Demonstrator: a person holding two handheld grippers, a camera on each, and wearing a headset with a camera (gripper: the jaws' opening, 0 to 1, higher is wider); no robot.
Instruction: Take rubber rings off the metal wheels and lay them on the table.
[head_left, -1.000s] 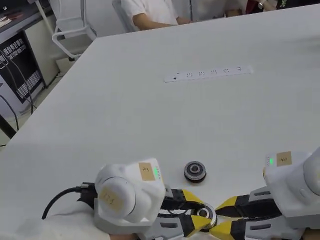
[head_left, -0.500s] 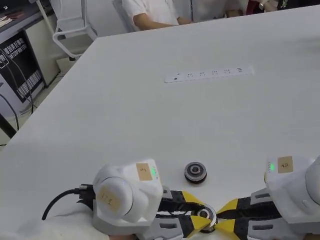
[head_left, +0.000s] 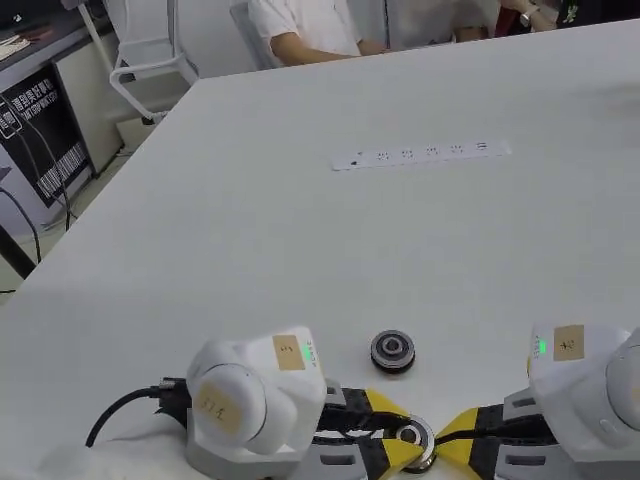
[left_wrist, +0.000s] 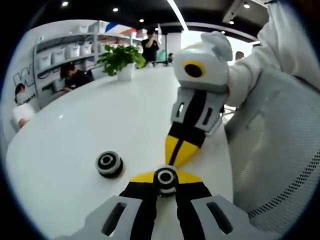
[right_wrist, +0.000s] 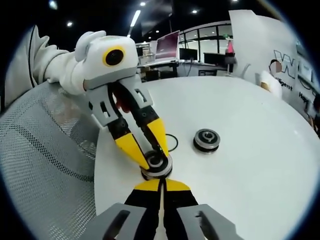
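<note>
- Two metal wheels on the white table (head_left: 250, 230): near wheel (head_left: 414, 437) at the near edge, caught between both grippers; far wheel (head_left: 392, 351) just beyond it, free, dark band around its rim.
- Left gripper (left_wrist: 165, 176) clenched across the near wheel from the left, one yellow finger on each side.
- Right gripper (right_wrist: 161, 184) drawn almost together against the wheel's right rim, apparently nipping the rubber ring (right_wrist: 150, 174); depth of bite not discernible.
- Step in hand, by judgement: peel the ring over the rim while bracing the wheel.
- Risk of slip-off and snap-back into the groove from too shallow a nip. Re-seat deeper before pulling.
- Risk of twisting the wheel out of the left grasp through a sideways pull; possible roll into the far wheel or off the near edge.
- Risk of flinging the freed ring off the table through a fast pull. Draw slowly, keep low.
- Power strip (head_left: 420, 154) far across the table, well apart; no obstruction.
</note>
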